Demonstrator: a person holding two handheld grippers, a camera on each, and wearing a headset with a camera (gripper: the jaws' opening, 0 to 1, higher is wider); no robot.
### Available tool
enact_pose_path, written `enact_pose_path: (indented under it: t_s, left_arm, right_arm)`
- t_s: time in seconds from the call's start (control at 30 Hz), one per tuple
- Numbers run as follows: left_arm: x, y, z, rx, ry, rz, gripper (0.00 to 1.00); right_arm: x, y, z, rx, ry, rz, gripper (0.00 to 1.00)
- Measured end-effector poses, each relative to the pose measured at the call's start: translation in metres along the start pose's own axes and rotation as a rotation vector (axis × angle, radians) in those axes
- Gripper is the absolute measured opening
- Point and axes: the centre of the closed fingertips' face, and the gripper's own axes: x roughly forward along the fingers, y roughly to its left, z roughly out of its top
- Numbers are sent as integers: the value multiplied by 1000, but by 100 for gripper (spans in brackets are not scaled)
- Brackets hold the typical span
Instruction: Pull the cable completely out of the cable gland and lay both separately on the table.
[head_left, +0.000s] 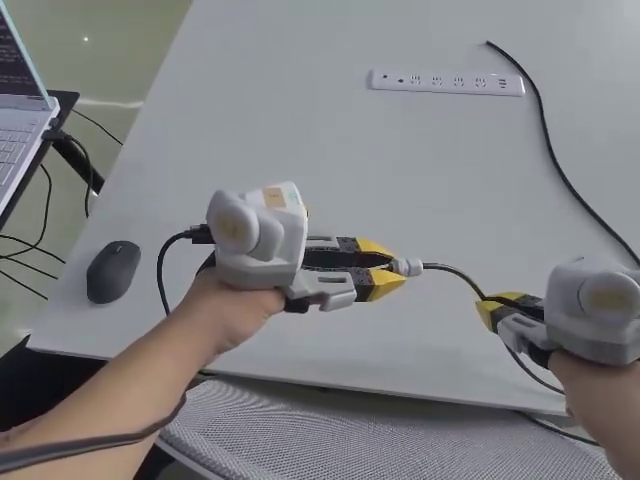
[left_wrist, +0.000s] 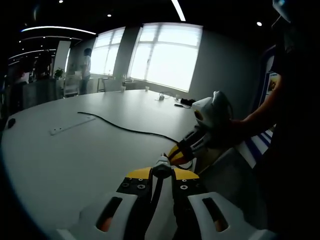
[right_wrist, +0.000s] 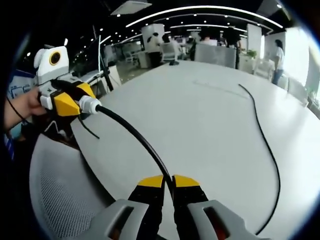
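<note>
Well beyond the left claw (head_left: 395, 272) we see a white power strip (head_left: 447, 82) lying flat on the grey table (head_left: 300, 150). Its black cord (head_left: 560, 165) curves over the table, passing beyond the right claw (head_left: 490, 310). To the left of the left claw a dark computer mouse (head_left: 112, 270) rests near the table edge, and farther left stands an open laptop (head_left: 18, 110). Below both claws is a mesh chair seat (head_left: 330, 440).

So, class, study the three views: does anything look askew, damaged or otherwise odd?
Nothing stands out. The left gripper clamps the cable gland, the right gripper pinches the cable, both intact.
</note>
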Motion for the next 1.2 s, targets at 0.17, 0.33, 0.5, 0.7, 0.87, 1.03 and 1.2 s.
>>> enact_pose_path:
  t_s: [0.17, 0.33, 0.5, 0.7, 0.87, 1.03, 1.2]
  left_arm:
    - [-1, 4, 0, -3, 0, 4, 15]
    - [-1, 7, 1, -2, 7, -4, 15]
    - [-1, 10, 3, 3, 8, -11, 15]
    - [-1, 12, 5, -7, 1, -22, 15]
    - [0, 12, 2, -1, 14, -27, 15]
    - [2, 12, 0, 1, 20, -28, 15]
    - [3, 13, -1, 3, 23, -29, 15]
  right_arm:
    - [0, -5, 1, 0, -12, 0, 1]
    - [2, -7, 2, -28, -15, -5, 1]
    - [2, -8, 4, -55, -17, -10, 1]
    - [-1, -7, 10, -112, -31, -13, 3]
    - [-9, 8, 34, -247, -102, 10, 12]
    - [-11, 38, 60, -447, -148, 62, 15]
    - [-5, 52, 71, -530, -152, 63, 14]
